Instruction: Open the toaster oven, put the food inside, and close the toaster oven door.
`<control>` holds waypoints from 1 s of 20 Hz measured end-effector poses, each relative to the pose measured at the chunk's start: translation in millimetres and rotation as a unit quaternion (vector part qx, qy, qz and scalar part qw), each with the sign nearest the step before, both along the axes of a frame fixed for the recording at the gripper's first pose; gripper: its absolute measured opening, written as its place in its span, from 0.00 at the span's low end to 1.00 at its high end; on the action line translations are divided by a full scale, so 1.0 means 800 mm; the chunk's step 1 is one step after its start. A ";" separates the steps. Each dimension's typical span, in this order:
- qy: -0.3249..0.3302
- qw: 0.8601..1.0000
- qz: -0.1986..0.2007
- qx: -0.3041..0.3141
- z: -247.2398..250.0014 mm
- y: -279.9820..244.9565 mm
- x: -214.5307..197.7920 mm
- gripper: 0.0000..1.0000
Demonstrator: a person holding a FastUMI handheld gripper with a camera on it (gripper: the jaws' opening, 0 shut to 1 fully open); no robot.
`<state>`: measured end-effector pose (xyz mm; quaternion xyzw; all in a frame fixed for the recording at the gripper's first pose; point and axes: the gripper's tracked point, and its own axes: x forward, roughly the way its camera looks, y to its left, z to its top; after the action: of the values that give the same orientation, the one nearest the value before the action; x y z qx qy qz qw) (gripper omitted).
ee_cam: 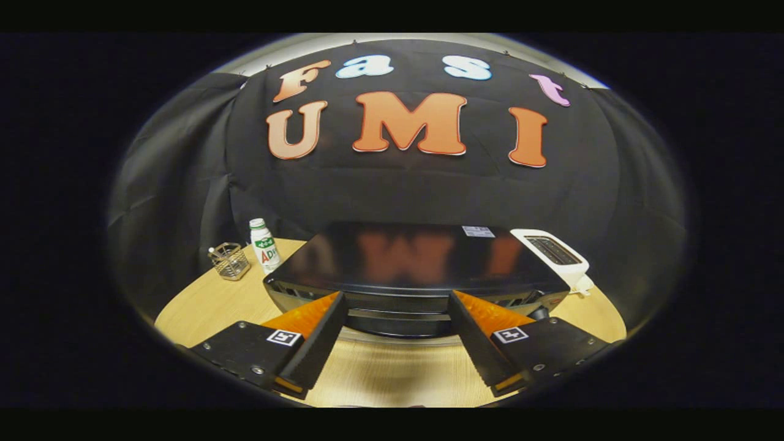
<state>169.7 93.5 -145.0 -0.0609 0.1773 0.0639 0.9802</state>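
Observation:
The black toaster oven stands on the wooden table, just ahead of me, and I look down on its glossy top. Its door faces me and looks shut, with the handle bar running across the upper front. My gripper is open wide, one fingertip at each side of the handle bar, close to the door front. Nothing is held between the fingers. I cannot tell whether the tips touch the door.
A white bottle with a green label and a small wire basket stand on the table to the left of the oven. A white slot toaster sits behind the oven's right corner. Black cloth walls close in behind.

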 end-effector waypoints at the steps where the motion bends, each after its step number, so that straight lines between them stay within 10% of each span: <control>1: -0.002 1.000 0.000 -0.001 -0.003 -0.001 -0.010 0.98; 20: 0.037 0.999 -0.009 0.009 -0.104 -0.018 -0.139 0.99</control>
<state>58.7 79.4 -228.4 -0.0476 0.2135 0.0592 0.9740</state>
